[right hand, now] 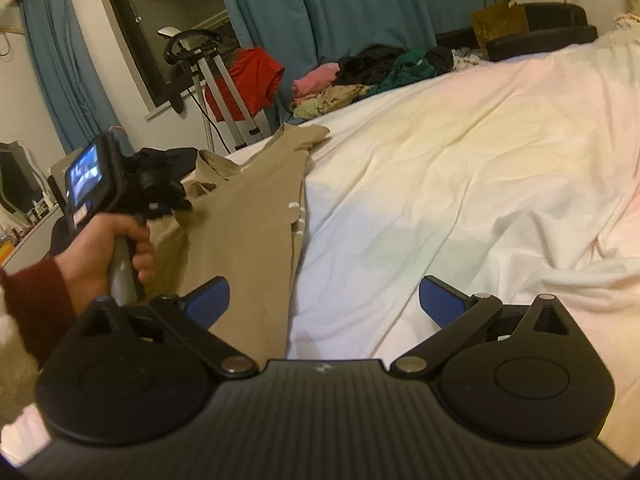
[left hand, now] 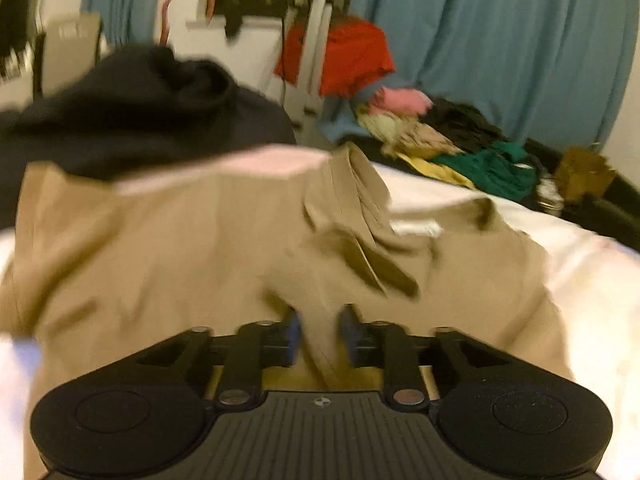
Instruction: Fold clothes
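Two tongs over a white bed, one gripping a tan shirt, the other spread wide and holding nothing.

Left tongs (left hand: 320, 334) are clenched on a fold of the tan shirt (left hand: 192, 248), whose cloth runs up between the blue pads (left hand: 294, 334); the left-wrist view is blurred. From the right wrist, the shirt (right hand: 248, 216) lies along the left side of the bed (right hand: 460, 184), collar toward the far edge, small white buttons (right hand: 296, 220) on its right edge. Right tongs (right hand: 324, 304) hang released above the sheet, beside the shirt's near end. A dark garment (left hand: 132, 108) sits beyond the collar. Near the blue curtain (right hand: 360, 0), a heap of mixed clothes (right hand: 360, 70) rests at the bed's far edge, with a red garment (right hand: 250, 80) draped over a metal stand (right hand: 216, 76).
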### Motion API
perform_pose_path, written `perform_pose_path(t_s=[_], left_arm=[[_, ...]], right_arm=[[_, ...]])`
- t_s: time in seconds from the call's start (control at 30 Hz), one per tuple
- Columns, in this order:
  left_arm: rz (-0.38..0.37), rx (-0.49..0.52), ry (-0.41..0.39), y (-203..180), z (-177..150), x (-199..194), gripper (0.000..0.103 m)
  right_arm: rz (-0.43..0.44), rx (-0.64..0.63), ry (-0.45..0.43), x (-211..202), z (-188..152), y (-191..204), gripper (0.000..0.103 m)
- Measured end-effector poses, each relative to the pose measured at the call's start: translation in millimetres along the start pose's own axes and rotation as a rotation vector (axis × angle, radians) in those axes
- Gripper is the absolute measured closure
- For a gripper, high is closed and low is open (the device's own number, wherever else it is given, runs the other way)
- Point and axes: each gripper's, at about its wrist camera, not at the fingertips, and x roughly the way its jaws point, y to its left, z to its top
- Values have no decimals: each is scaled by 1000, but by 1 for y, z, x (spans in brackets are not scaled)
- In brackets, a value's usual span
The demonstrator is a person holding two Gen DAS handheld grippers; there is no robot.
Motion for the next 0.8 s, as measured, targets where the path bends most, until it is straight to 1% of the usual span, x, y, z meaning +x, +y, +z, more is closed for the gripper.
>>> perform_pose_path(t_s=[0.03, 0.1, 0.17, 0.2, 0.3, 0.4, 0.5, 0.57, 0.6, 0.67, 0.7, 0.73, 0.77, 0.8], left_arm=[[-33, -12, 20, 4, -4, -7, 61], [-105, -30, 47, 14, -18, -35, 58], [-178, -50, 92, 25, -42, -68, 50], [-207, -55, 121, 31, -53, -81, 50], [-279, -77, 220, 45, -101, -129, 47], [-321, -115, 317, 58, -149, -162, 47], [-353, -127, 360, 61, -180, -184, 47], [-360, -68, 361, 53, -191, -197, 47], [-380, -43, 369, 50, -197, -202, 48], [-416, -48, 409, 51, -207, -207, 49], [-416, -53, 423, 52, -213, -207, 51], [-401, -44, 424, 51, -218, -208, 62], [-377, -26, 415, 50, -221, -209, 86], [-371, -18, 410, 48, -222, -208, 100]], right_arm=[[7, -7, -4, -1, 0, 2, 0], [18, -22, -15, -5, 0, 5, 0], [34, -28, -25, -9, 1, 7, 0], [45, -28, -30, -12, 2, 8, 0], [69, -28, -52, -23, 3, 11, 0], [82, -38, -74, -36, 5, 15, 0], [84, -45, -91, -51, 6, 19, 0], [81, -48, -98, -60, 6, 21, 0], [81, -49, -100, -65, 4, 23, 0], [78, -52, -103, -74, 1, 24, 0], [72, -55, -102, -78, -1, 26, 0], [67, -58, -100, -81, -2, 26, 0], [65, -58, -96, -83, -4, 27, 0], [66, -56, -93, -85, -4, 27, 0]])
